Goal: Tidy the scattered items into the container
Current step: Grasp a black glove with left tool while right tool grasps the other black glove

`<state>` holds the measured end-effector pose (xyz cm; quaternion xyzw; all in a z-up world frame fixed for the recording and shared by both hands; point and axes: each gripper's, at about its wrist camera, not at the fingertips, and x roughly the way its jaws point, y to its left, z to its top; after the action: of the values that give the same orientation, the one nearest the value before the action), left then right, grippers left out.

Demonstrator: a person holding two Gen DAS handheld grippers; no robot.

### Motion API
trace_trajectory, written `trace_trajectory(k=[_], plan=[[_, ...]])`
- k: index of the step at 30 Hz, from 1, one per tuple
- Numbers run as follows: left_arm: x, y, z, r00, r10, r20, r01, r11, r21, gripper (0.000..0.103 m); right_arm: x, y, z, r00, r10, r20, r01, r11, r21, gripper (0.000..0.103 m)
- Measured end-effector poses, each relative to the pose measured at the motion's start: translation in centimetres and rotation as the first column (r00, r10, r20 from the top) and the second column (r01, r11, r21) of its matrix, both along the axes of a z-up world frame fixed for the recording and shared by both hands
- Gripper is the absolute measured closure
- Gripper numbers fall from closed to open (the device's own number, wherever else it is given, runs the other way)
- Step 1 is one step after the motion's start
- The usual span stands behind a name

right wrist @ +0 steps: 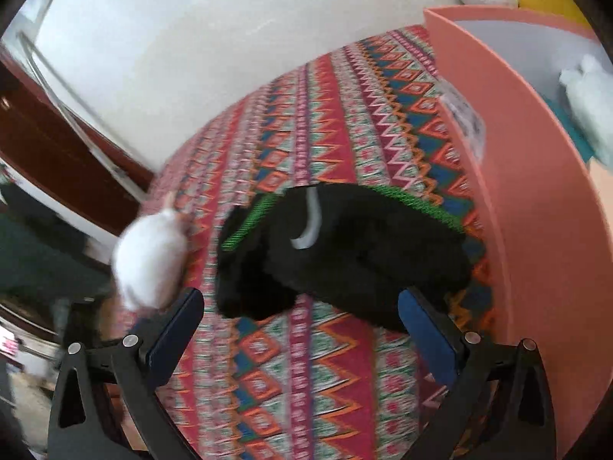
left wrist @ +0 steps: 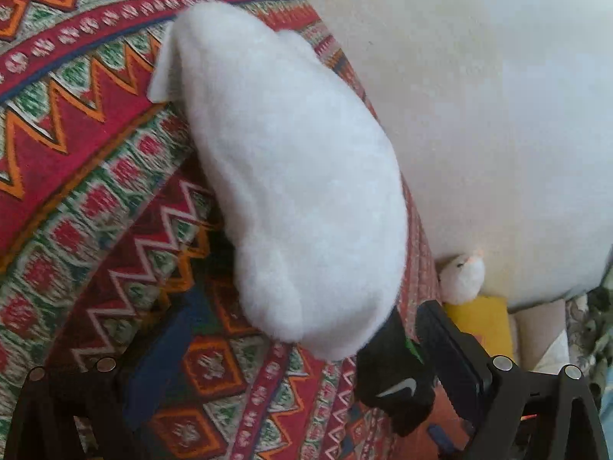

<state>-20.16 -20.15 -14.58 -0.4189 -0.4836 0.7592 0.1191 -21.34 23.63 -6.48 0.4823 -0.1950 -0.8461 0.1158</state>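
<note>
Patterned red/green/orange woven cloth (right wrist: pixel 306 134) covering the work surface, white wall behind.

Salmon-pink container (right wrist: pixel 517 176) at right edge of right wrist view, standing on the cloth; white sock (right wrist: pixel 586 92) and something teal already inside.

Black sock (right wrist: pixel 364 245) with green trim and white swoosh lying on the cloth just beside the container wall, directly ahead of the right gripper (right wrist: pixel 302 318). Jaws spread wide, blue-padded fingers (right wrist: pixel 176 333) either side of the sock's near edge, right finger's tip touching or overlapping it; not pinching anything.

White fleece sock (left wrist: pixel 283 176) filling the middle of the left wrist view, above the cloth, toe end toward the camera. Same sock visible in right wrist view as a blurred white shape at left. Black sock partly in left view, swoosh up, against the inner face of the right finger.

Left gripper (left wrist: pixel 302 352) spread, fingers well apart, white sock's near end between the tips; contact with pads: cannot tell.

Small white plush toy (left wrist: pixel 461 278) against the wall, on something yellow.
</note>
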Motion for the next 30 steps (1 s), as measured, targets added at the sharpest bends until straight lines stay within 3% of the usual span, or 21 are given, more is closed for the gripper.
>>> trace_trajectory(k=[4,6,8,13,15,18,22,24,25,27,28,30], plan=[[0.2,3.5,0.3,0.994,-0.108,-0.006,0.108,0.994,0.008,0.006,-0.5,-1.5,-0.4,0.998,0.052,-0.019,-0.047,0.973,0.225,0.000],[0.4,6.2,0.6,0.983,-0.186,-0.015,0.186,0.983,0.004,0.006,-0.7,-2.9,-0.8,0.994,0.095,-0.053,-0.069,0.925,0.373,0.001],[-0.1,9.2,0.9,0.967,-0.253,-0.029,0.252,0.967,-0.027,0.006,-0.9,-3.8,-1.6,0.992,0.115,-0.058,-0.076,0.886,0.457,0.001],[-2.4,15.7,0.8,0.941,-0.337,-0.023,0.335,0.940,-0.067,0.006,-2.0,-3.9,-3.3,0.993,0.119,-0.023,-0.091,0.860,0.502,0.012],[-4.0,17.2,0.5,0.942,-0.335,0.004,0.334,0.939,-0.078,0.006,-2.2,-3.7,-3.6,0.993,0.116,-0.016,-0.092,0.858,0.505,0.020],[-5.9,18.8,-0.1,0.946,-0.321,0.039,0.323,0.941,-0.096,0.006,-2.5,-3.5,-4.0,0.994,0.113,-0.006,-0.094,0.855,0.511,0.021],[-7.5,20.4,0.4,0.954,-0.298,0.039,0.299,0.929,-0.219,0.006,-3.0,-3.1,-4.6,0.994,0.108,0.008,-0.096,0.850,0.518,0.022],[-8.0,21.0,0.8,0.958,-0.283,0.036,0.282,0.918,-0.279,0.006,-3.2,-2.9,-4.9,0.994,0.105,0.015,-0.097,0.847,0.522,0.040],[-8.1,21.3,1.0,0.960,-0.278,0.035,0.274,0.908,-0.315,0.008,-3.3,-2.9,-5.1,0.994,0.104,0.018,-0.098,0.846,0.524,0.060],[-8.1,21.7,1.4,0.960,-0.279,0.041,0.271,0.872,-0.407,0.046,-3.3,-2.6,-4.7,0.994,0.107,0.002,-0.094,0.860,0.502,0.070],[-8.0,21.8,1.5,0.956,-0.290,0.050,0.283,0.857,-0.431,0.073,-3.2,-2.5,-4.4,0.994,0.107,-0.009,-0.090,0.871,0.482,0.075],[-7.0,21.9,2.6,0.957,-0.287,0.033,0.266,0.830,-0.490,0.083,-3.1,-2.2,-3.8,0.994,0.107,-0.027,-0.083,0.890,0.448,0.079]])
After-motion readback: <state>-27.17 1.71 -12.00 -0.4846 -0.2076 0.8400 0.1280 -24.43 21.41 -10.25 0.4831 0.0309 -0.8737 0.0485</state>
